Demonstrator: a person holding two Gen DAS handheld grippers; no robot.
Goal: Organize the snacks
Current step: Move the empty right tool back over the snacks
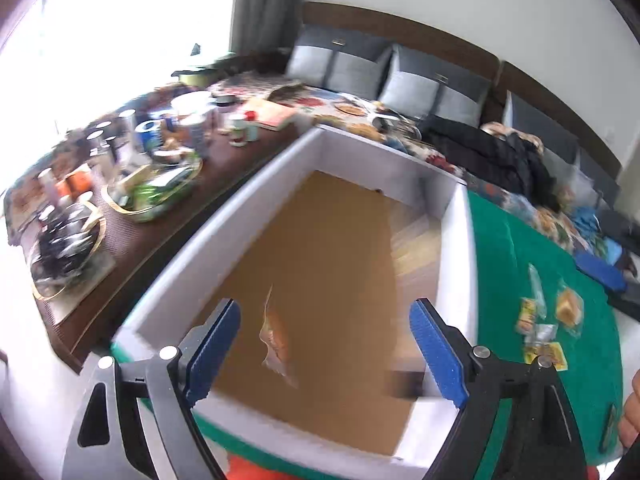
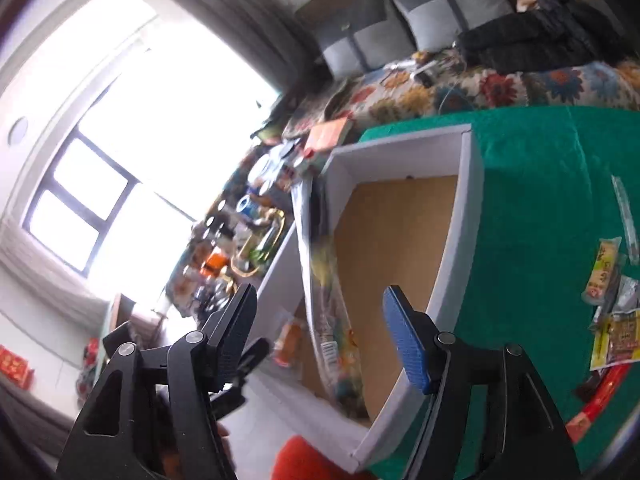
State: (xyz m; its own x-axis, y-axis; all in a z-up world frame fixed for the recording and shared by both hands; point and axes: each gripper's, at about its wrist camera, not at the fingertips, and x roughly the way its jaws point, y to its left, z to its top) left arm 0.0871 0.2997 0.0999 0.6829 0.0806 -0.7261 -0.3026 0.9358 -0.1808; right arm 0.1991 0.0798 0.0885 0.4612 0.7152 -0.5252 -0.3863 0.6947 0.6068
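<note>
Here, task partly done, by the look of it. White box [image 1: 280,184] with a brown floor sits on the green desk [image 1: 516,264]. In the left wrist view one orange snack packet [image 1: 276,336] lies inside it, just left of centre. In the right wrist view a long clear packet [image 2: 332,320] leans against the box's wall at about 9 o'clock, with an orange packet beside it, blurred.

Left gripper [image 1: 324,352] open, nothing between the blue pads, hanging over the box. Right gripper [image 2: 320,340] also open and empty, above the box's near edge.

Still to go: a loose pile of snacks [image 1: 540,320] on the green cloth at 3 o'clock from the box. Count there: roughly five or six small packets, overlapping, so not exact. Counted: one box, at least two packets inside it
</note>
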